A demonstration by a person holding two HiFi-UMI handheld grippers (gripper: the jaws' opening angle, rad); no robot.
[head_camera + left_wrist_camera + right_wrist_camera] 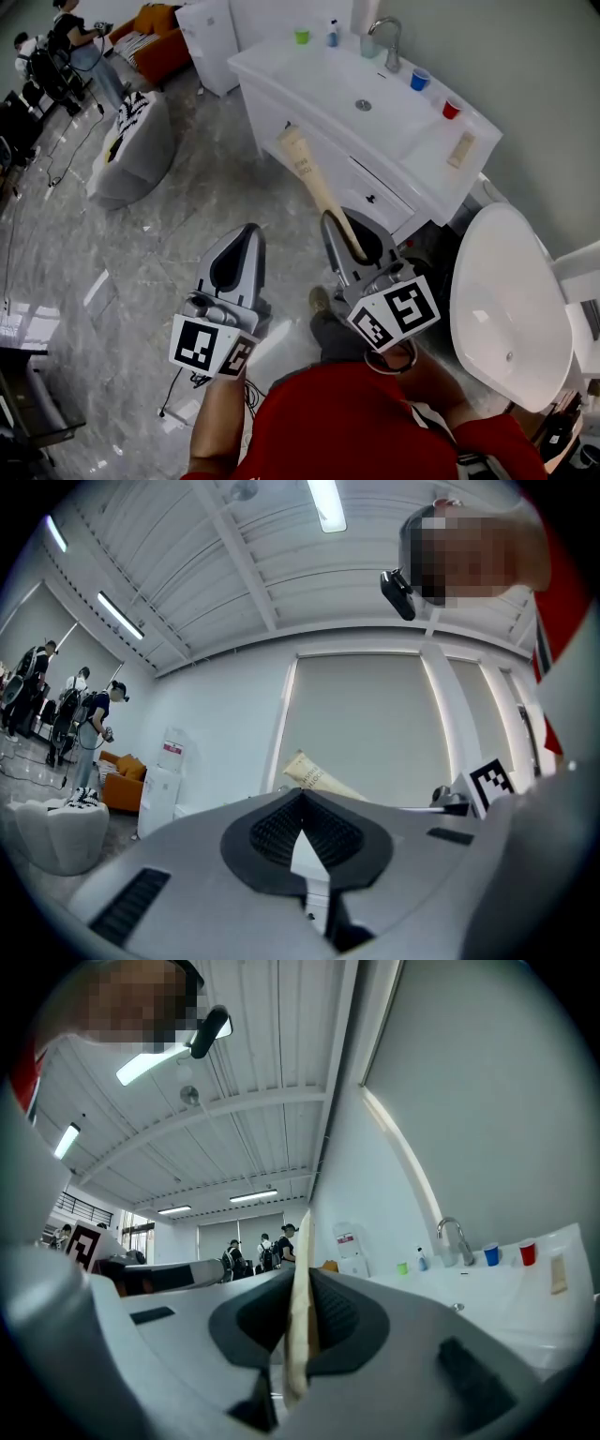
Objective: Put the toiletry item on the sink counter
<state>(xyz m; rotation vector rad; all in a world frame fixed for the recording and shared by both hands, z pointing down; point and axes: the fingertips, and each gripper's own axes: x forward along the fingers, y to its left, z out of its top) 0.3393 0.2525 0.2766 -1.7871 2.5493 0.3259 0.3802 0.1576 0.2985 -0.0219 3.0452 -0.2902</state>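
My right gripper pinching one flat cream tube, my left gripper pressed together, empty, one green cup, one blue cup, one red cup on the glossy white sink counter

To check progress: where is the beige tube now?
In the head view, the beige tube is clamped in the right tool, centre-right, its free end pointing toward the white sink counter, not yet on it.
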